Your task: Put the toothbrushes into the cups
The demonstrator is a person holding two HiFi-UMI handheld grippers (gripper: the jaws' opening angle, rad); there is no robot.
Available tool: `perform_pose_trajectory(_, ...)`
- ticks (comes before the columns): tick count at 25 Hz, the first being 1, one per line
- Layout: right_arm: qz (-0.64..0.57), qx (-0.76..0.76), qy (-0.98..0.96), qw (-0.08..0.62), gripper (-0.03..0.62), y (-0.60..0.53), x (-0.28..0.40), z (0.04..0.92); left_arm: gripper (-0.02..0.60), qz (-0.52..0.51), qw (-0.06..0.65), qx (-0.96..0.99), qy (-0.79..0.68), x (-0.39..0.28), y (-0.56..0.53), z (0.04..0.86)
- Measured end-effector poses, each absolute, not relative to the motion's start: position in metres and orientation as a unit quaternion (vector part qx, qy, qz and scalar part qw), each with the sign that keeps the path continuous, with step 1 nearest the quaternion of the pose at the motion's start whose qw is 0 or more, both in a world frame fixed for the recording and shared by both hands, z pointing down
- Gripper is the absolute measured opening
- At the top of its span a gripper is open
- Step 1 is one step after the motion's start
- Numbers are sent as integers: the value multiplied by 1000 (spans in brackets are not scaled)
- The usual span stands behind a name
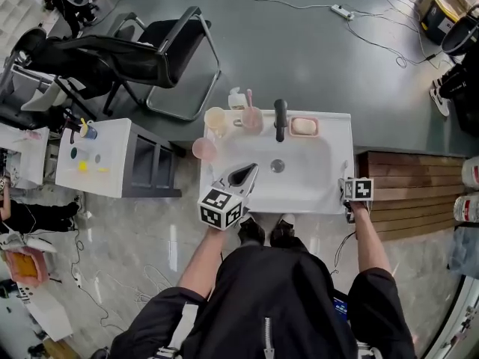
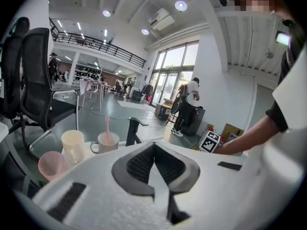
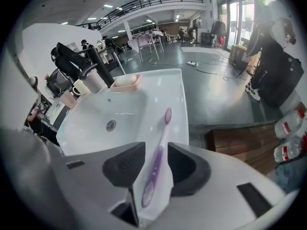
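A purple toothbrush (image 3: pixel 162 133) lies on the right rim of the white sink (image 1: pixel 337 155). My right gripper (image 3: pixel 156 147) points down over it, open, one pad on each side of the handle and neither pressing it. In the head view that gripper (image 1: pixel 349 200) sits at the sink's right front corner. My left gripper (image 1: pixel 243 176) hovers over the sink's front left, shut and empty (image 2: pixel 153 145). At the back left stand a cream cup (image 1: pixel 215 118), a mug (image 1: pixel 252 118) with a pink toothbrush (image 2: pixel 107 126) in it, and a pink cup (image 1: pixel 203 149).
A black tap (image 1: pixel 280 118) and a pink soap dish (image 1: pixel 304 126) stand at the sink's back edge. A wooden platform (image 1: pixel 404 189) lies to the right, a white side table (image 1: pixel 101 155) and a black chair (image 1: pixel 172 47) to the left. Cables (image 1: pixel 374 36) trail on the floor.
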State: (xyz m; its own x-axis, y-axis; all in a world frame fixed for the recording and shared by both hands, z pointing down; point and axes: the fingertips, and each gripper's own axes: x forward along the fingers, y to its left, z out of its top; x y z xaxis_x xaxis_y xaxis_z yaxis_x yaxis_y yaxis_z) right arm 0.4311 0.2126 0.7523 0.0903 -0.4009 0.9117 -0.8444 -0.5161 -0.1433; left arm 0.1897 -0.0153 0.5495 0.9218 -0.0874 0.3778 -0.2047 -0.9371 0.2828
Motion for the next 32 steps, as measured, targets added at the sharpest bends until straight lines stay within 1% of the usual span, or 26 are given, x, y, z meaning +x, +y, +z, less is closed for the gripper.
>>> perform_pose_trajectory(4,510,692,-443,256,143,215,429,761,0,183,165,965,-88,182,-16,550)
perform_pose_trajectory(6,505,696,-438,264,112,217,431,764,0,182,166,965,-93,178,-16,549)
perform_pose_trajectory(11,513,681,-439,284,72,215,435,764,0,181,167,963,-105,169,-22,549)
perform_pose_trajectory(12,517,675,-439,290,52,215,435,764,0,180,167,963,-107,168,-23,548)
perform_pose_trajectory(17,514,664,-447,307,44,211,428,760,0,175,166,964,-109,163,-27,542)
perform_pose_trajectory(20,496,664,-472,299,44,200,420,753,0,172,165,965,-110,162,-29,540)
perform_pose_trajectory(23,470,663,-513,277,44,176,401,739,0,168,167,965,-113,158,-33,539)
perform_pose_trajectory(32,315,622,-686,210,44,65,308,655,0,156,168,965,-129,142,-51,534)
